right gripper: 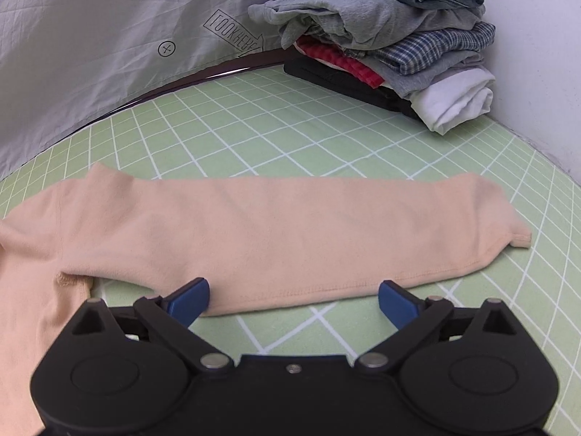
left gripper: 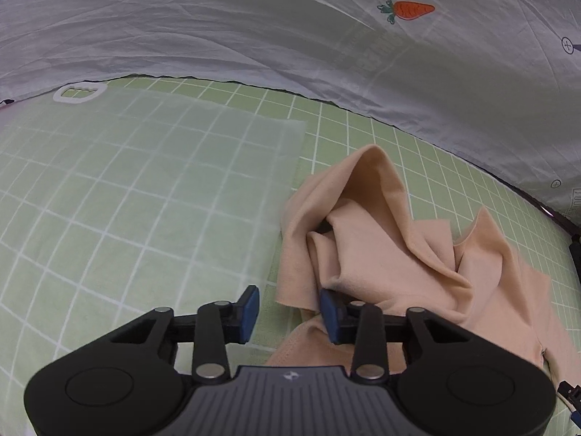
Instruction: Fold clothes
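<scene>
Your left gripper (left gripper: pixel 289 312) hovered low with its blue-padded fingers (left gripper: pixel 250 309) parted by a moderate gap, nothing pinched between them. Your right gripper (right gripper: pixel 293 303) sat low too, its fingers (right gripper: pixel 190 299) spread much wider, both pads angled outward and gripping nothing. Both pointed forward and slightly downward.

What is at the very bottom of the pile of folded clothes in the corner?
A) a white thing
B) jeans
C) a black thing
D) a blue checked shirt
C: in the right wrist view, the pile of folded clothes sits on a flat black garment that lies right on the green checked sheet.
</scene>
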`<control>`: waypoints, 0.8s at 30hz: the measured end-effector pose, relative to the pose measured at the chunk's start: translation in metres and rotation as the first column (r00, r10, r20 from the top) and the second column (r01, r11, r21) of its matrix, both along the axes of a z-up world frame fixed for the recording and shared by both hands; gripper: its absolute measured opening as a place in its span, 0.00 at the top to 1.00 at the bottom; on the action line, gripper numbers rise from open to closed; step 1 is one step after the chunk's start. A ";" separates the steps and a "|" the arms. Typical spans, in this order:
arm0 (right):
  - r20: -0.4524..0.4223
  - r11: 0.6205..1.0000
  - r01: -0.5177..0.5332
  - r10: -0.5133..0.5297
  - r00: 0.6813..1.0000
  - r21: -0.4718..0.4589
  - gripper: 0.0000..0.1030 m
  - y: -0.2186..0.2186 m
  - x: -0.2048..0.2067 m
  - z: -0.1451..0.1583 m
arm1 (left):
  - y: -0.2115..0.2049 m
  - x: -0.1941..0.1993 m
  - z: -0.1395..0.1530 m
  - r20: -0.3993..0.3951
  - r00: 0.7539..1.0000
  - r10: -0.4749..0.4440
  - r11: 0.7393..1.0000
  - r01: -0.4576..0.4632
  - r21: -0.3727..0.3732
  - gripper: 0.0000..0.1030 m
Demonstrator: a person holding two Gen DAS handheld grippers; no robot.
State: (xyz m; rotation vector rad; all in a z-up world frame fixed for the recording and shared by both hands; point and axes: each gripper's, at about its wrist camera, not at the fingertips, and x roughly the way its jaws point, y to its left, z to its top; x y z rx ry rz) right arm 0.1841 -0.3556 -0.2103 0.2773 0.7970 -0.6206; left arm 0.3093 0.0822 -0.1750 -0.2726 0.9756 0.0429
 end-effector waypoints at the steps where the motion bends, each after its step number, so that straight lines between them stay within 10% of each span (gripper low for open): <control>1: 0.007 1.000 0.003 -0.003 1.000 0.009 0.00 -0.001 -0.002 -0.001 | -0.002 0.003 -0.003 -0.003 1.000 -0.013 1.000 0.013 0.019 0.94; 12: 0.049 0.999 -0.014 0.016 0.999 -0.034 0.00 0.006 -0.012 -0.005 | 0.033 -0.023 0.039 0.207 0.974 0.094 0.969 -0.137 0.204 0.98; 24: 0.047 0.999 -0.009 0.011 0.999 -0.046 0.00 0.011 -0.015 -0.006 | 0.168 -0.084 0.051 0.245 0.849 0.469 0.825 -0.520 0.223 0.98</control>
